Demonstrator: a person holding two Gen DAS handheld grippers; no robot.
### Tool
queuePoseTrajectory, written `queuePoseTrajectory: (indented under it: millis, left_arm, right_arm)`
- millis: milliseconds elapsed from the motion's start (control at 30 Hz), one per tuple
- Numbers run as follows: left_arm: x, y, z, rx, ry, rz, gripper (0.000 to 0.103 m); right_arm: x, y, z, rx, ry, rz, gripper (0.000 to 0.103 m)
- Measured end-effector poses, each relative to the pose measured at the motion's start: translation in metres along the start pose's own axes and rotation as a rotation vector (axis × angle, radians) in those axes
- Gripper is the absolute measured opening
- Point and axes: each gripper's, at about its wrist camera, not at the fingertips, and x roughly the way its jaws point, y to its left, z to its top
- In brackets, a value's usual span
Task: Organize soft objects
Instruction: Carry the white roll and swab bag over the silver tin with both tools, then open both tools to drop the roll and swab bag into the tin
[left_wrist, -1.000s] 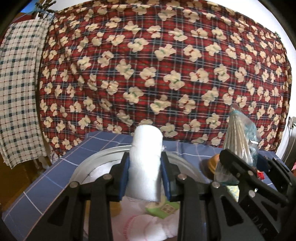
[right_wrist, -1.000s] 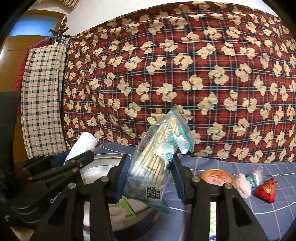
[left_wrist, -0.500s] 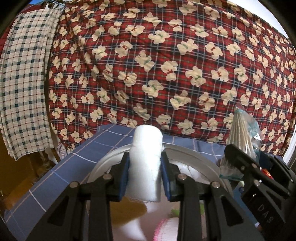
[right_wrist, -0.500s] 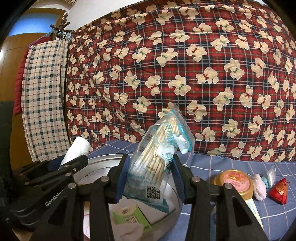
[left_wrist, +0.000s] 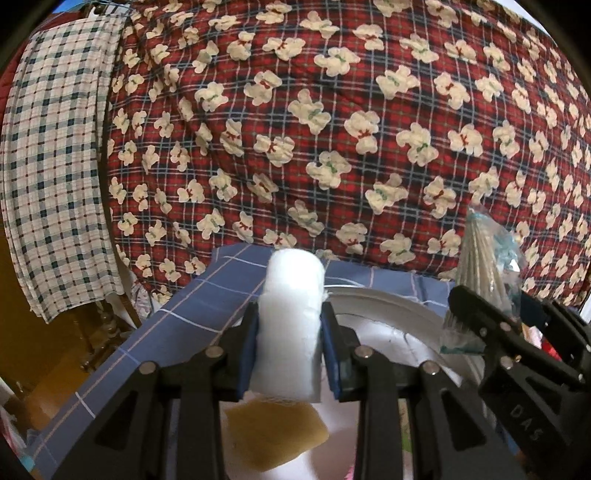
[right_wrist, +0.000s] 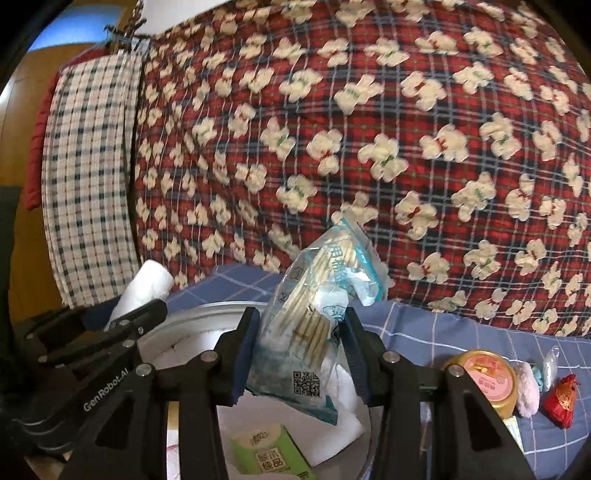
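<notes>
My left gripper (left_wrist: 290, 332) is shut on a white gauze roll (left_wrist: 291, 314) and holds it upright over the metal basin (left_wrist: 388, 302). My right gripper (right_wrist: 301, 343) is shut on a clear bag of cotton swabs (right_wrist: 317, 314) and holds it over the same basin (right_wrist: 192, 321). The swab bag also shows in the left wrist view (left_wrist: 484, 266), and the gauze roll in the right wrist view (right_wrist: 144, 291). In the basin lie a yellow sponge (left_wrist: 277, 435), a green tissue pack (right_wrist: 269, 454) and white soft items (right_wrist: 343, 406).
The basin stands on a blue checked tablecloth (right_wrist: 461, 332). To its right lie a gold-lidded tin (right_wrist: 484, 376), a white puff (right_wrist: 526, 391) and a red pouch (right_wrist: 561, 395). A red bear-print quilt (left_wrist: 332, 129) hangs behind, with a checked cloth (left_wrist: 48, 166) to its left.
Both grippers have moved forward and lower over the basin, still holding their items. The sponge and tissue pack inside have come into closer view.
</notes>
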Motion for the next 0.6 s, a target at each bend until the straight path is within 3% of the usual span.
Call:
queuePoseTrajectory:
  millis: [233,600]
  left_arm:
    - [0.016,0.001,-0.005,0.033,0.08,0.038,0.03]
    - [0.032,0.001,-0.014,0.071,0.144,0.105,0.03]
  right_arm:
    - [0.023,-0.009,-0.008,0.038,0.109,0.012,0.048]
    - [0.043,-0.012,-0.02,0.054,0.213,0.036,0.048]
